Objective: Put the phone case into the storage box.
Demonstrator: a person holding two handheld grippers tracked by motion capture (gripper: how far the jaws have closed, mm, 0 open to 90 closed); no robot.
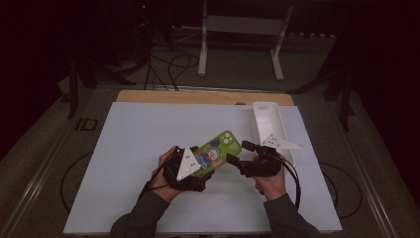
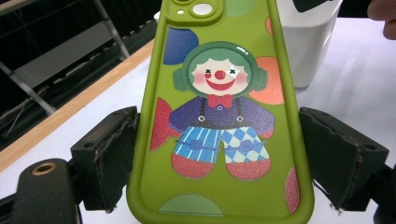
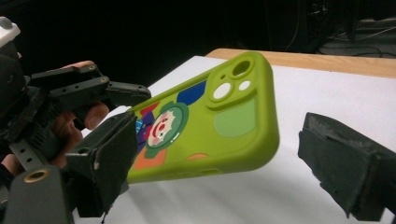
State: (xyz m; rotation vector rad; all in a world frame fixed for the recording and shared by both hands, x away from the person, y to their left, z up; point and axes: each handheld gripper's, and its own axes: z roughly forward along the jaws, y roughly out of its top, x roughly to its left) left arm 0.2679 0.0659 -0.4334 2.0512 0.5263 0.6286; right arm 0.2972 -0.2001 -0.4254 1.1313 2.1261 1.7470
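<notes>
A green phone case (image 1: 220,147) printed with a clown hangs tilted above the white board. My left gripper (image 1: 204,163) is shut on its lower end, and in the left gripper view both pads (image 2: 116,154) press the long sides of the case (image 2: 219,116). My right gripper (image 1: 239,153) stands open at the camera end. In the right gripper view the case (image 3: 224,121) lies between its jaws: the left jaw overlaps one edge, and the right pad (image 3: 341,163) stands apart from the case. The left gripper's finger (image 3: 121,91) and a hand show behind.
A white rectangular tray (image 1: 270,124) stands at the board's back right, just behind my right gripper, and shows behind the case as a white tray wall (image 2: 308,51). The white board (image 1: 143,148) covers the table, with a wooden edge (image 1: 198,96) at the back.
</notes>
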